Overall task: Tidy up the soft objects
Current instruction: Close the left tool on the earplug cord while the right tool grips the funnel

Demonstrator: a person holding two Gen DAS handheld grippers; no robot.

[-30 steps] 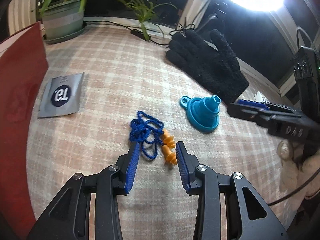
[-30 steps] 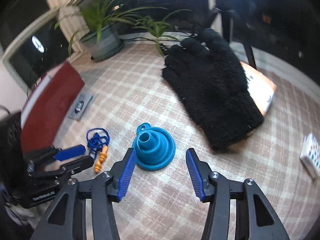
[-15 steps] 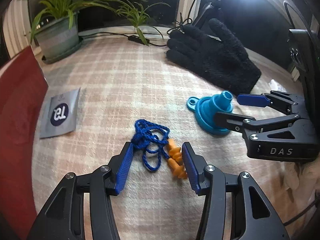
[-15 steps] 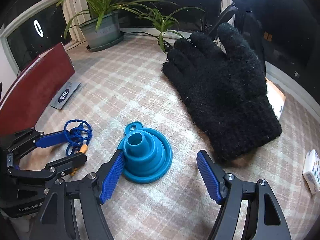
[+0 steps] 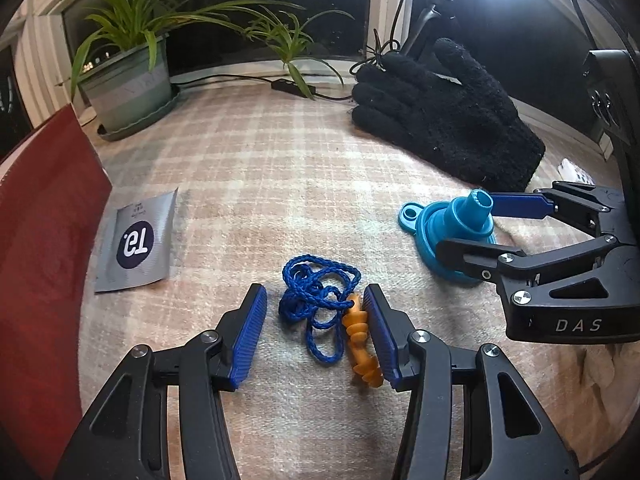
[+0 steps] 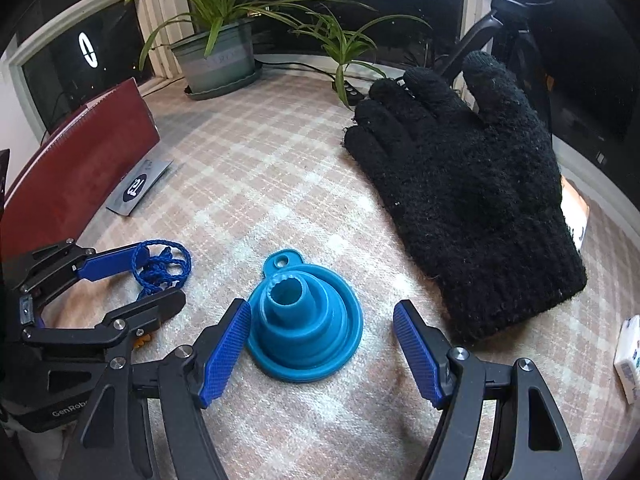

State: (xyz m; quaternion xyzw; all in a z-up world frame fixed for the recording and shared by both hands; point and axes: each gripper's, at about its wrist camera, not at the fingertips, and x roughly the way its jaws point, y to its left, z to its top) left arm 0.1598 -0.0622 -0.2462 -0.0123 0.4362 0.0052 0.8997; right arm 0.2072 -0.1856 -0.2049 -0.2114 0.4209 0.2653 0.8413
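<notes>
Earplugs (image 5: 360,344) in orange, tied to a tangled blue cord (image 5: 316,300), lay on the table (image 5: 280,168) between the fingers of the left hand-held gripper (image 5: 316,332). In the right wrist view most of the earplugs were hidden behind the near finger of the left hand-held gripper (image 6: 136,280), and only a small orange bit showed under it. Its right pad (image 5: 380,336) was just beside the earplugs; I could not tell if it touched them. Its left pad stood clear of the cord. Its jaws had just been opening and stood moderately wide, gripping nothing.

The right hand-held gripper (image 6: 320,348) pointed down at a slant, with the blue funnel (image 6: 306,328) between its fingers. The left pad (image 6: 224,354) was just beside the funnel rim, the right pad apart from it. Its jaws had just been opening and stood wide, not pressing.

Beyond the funnel lay a black glove (image 6: 468,208), flat, its cuff partly covering an orange-white packet that was hard to make out. The table carried a checked beige cloth. Far to the left lay a grey sachet (image 5: 136,240) beside a red board (image 5: 36,248). Behind stood a potted plant (image 5: 128,88) against dark windows.
</notes>
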